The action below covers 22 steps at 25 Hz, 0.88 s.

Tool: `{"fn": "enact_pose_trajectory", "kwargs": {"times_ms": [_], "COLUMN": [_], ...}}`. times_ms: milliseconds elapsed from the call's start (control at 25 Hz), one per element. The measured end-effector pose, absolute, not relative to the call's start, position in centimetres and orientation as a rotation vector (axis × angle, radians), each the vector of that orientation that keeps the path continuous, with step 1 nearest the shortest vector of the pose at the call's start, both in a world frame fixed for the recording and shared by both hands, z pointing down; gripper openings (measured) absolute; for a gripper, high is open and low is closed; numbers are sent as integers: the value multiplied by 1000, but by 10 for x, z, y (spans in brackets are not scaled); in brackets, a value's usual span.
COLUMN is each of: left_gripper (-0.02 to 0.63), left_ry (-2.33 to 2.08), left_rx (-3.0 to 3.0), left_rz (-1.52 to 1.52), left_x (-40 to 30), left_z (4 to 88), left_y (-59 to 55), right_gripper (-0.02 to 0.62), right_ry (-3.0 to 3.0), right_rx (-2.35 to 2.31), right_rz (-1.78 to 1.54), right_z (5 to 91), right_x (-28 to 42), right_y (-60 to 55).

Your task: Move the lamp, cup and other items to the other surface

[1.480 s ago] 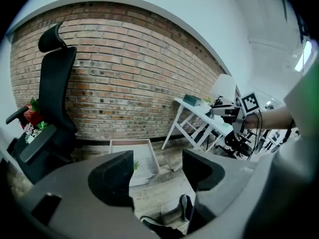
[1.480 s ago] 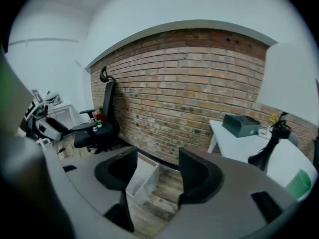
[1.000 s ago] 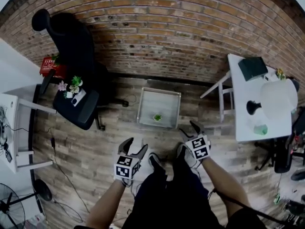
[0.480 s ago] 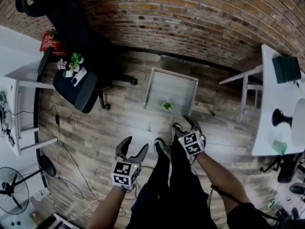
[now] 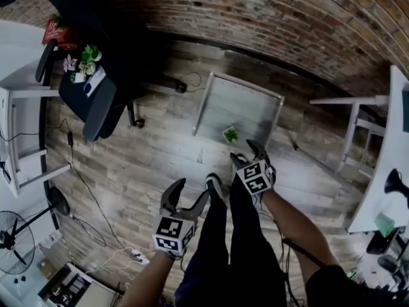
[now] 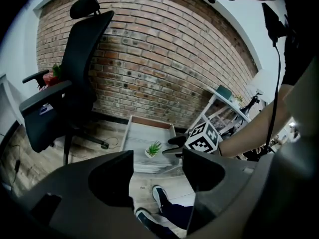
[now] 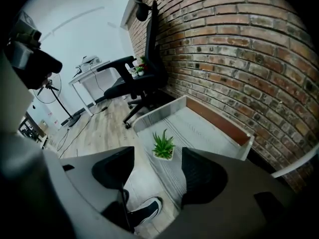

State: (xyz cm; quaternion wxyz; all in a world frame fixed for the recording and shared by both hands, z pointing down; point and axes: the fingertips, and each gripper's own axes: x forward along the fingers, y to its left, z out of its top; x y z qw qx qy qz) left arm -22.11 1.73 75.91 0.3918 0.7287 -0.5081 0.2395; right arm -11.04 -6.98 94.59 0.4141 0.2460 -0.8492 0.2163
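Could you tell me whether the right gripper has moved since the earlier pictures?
Yes: the right gripper has come closer to the potted plant; its fingers have just been opening, holding nothing.

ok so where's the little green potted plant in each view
Head view: potted plant just right of centre, at the near end of the grey tray on the floor.
Left gripper view: potted plant centre, slightly low, near the grey tray's front edge.
Right gripper view: potted plant centre, at the grey tray's near end.
Shared landmark: the grey tray by the brick wall.
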Motion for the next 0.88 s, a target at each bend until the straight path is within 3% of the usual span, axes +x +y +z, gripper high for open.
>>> {"fn": "enact_pose_trajectory", "kwargs": {"times_ms": [680,720,760,880], "left_gripper": [304,304,304,304], "left_ry": [-1329,-1330,-1334,-1343], "left_rx": [1694,1693,1695,1702], "left_rz": [585,578,569,565], "left_x": [-252,-254,-256,-263], "left_z": [830,830,828,826], "left_y": [50,49,49,53], "right_gripper": [345,340,291,273], "right_ry": [-2086,-2089,-2091,-2076], "right_rx": [564,572,575,562], "right_rz": [500,492,480,454], "right_z": [1084,1086,1088,1088], "right_x": [-154,-156,-159,-163], "right_y": [-89,-89,-90,-89]}}
